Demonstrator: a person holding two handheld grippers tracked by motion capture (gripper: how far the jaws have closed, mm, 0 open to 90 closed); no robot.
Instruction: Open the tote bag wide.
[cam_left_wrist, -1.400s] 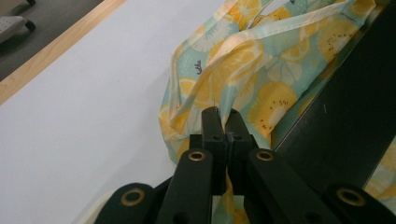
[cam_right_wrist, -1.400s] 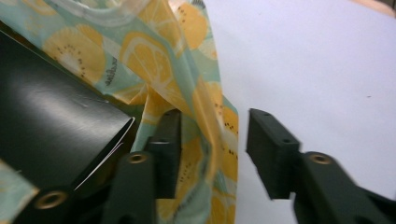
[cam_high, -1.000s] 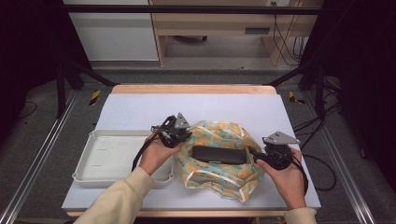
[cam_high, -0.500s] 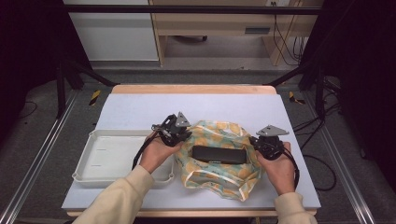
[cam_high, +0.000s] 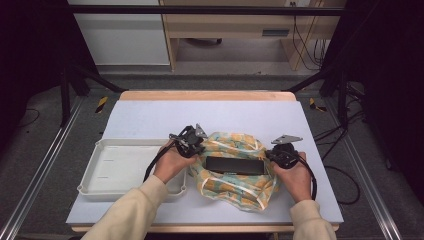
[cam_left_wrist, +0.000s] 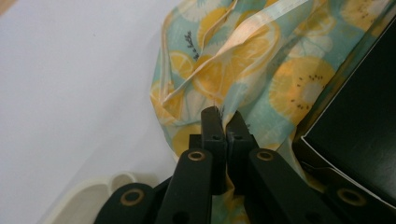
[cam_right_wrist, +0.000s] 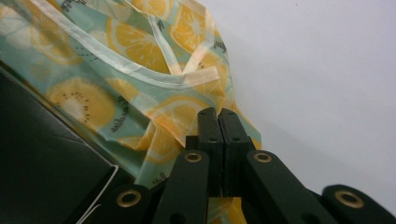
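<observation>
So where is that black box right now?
In the high view, the black box lies on the fruit-print bag at the table's near middle, between the two grippers, right of the white tray.

On the pale table (cam_high: 150, 120) a lemon-print bag (cam_high: 235, 172) lies crumpled with a flat black box (cam_high: 235, 165) on it. The left gripper (cam_high: 192, 140) sits at the bag's ten o'clock edge, the right gripper (cam_high: 279, 154) at three o'clock, both seemingly pinching fabric. A white tray (cam_high: 100, 175) lies at nine o'clock, just beside the bag.
</observation>
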